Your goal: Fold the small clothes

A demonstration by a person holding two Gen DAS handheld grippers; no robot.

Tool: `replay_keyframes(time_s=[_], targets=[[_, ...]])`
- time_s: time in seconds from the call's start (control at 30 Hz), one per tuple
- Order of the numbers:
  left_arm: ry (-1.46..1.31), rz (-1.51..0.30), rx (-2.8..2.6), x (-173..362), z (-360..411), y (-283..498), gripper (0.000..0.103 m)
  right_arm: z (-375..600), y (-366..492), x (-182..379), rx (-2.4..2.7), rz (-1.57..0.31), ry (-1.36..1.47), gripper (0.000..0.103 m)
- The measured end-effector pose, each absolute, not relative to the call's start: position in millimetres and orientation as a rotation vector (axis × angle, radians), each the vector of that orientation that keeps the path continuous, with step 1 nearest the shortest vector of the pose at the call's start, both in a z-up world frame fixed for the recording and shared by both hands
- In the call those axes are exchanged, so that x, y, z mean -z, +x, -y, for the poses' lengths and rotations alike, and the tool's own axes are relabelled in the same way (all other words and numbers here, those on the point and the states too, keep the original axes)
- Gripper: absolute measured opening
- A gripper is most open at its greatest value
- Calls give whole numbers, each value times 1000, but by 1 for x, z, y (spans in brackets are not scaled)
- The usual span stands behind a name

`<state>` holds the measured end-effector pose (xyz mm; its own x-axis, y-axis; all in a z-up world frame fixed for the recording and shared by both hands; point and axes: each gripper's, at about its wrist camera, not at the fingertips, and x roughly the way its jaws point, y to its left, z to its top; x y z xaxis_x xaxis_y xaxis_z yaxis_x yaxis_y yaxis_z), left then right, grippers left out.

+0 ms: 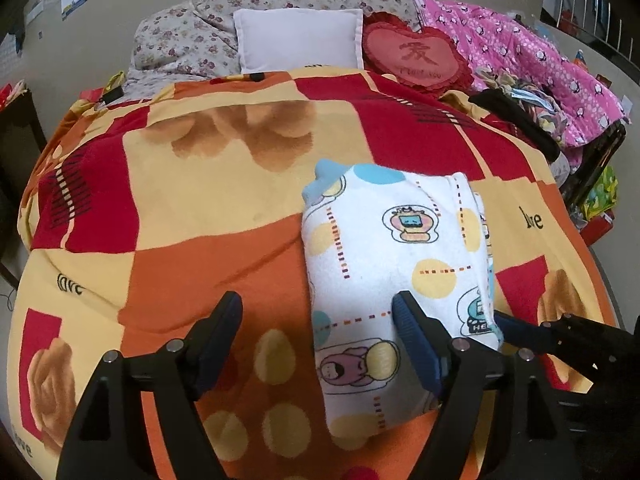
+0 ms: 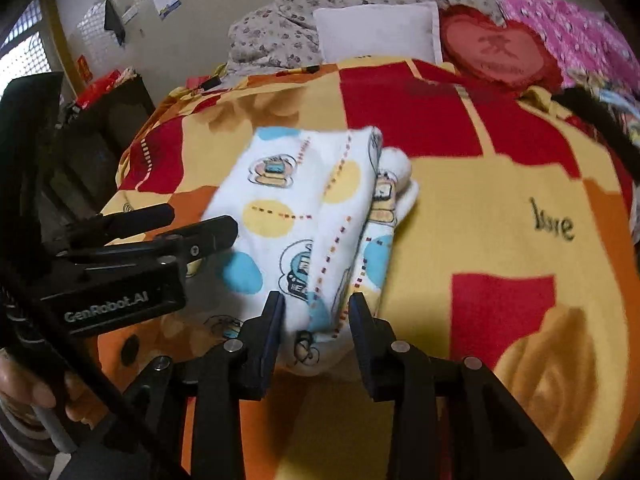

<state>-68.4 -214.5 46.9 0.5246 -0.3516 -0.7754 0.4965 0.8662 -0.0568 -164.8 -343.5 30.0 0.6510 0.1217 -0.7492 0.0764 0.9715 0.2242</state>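
Left gripper point(image 1: 318, 314): jaws spread, empty.
Right gripper point(image 2: 316, 310): jaws spread around white cartoon-print cotton garment point(image 2: 304, 200).
Risk: folded layers might slip apart.

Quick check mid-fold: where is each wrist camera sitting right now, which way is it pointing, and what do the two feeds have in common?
Left wrist: low over the near edge of the bed, facing the headboard pillows; the open left gripper straddles the near left edge of the folded baby garment; the right gripper pokes in from the right.
Right wrist: further right, facing the same way; the open right gripper brackets the garment's near end; the left gripper and a hand show at left.
Shared: garment, orange-red blanket, white pillow, heart cushion.
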Motion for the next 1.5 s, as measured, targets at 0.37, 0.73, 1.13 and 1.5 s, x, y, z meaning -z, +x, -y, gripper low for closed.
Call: replay_keyframes(time_s=[0.37, 0.73, 1.13, 1.5], targets=[[163, -888, 500, -50, 212, -68, 79, 344, -170, -50, -28, -853, 267, 38], [126, -907, 488, -57, 199, -69, 84, 348, -172, -57, 3, -833, 290, 52], [102, -934, 490, -49, 198, -66, 89, 361, -162, -26, 11, -881, 362, 68], [94, -936, 493, -48, 198, -65, 90, 363, -163, -36, -9, -869, 388, 70]])
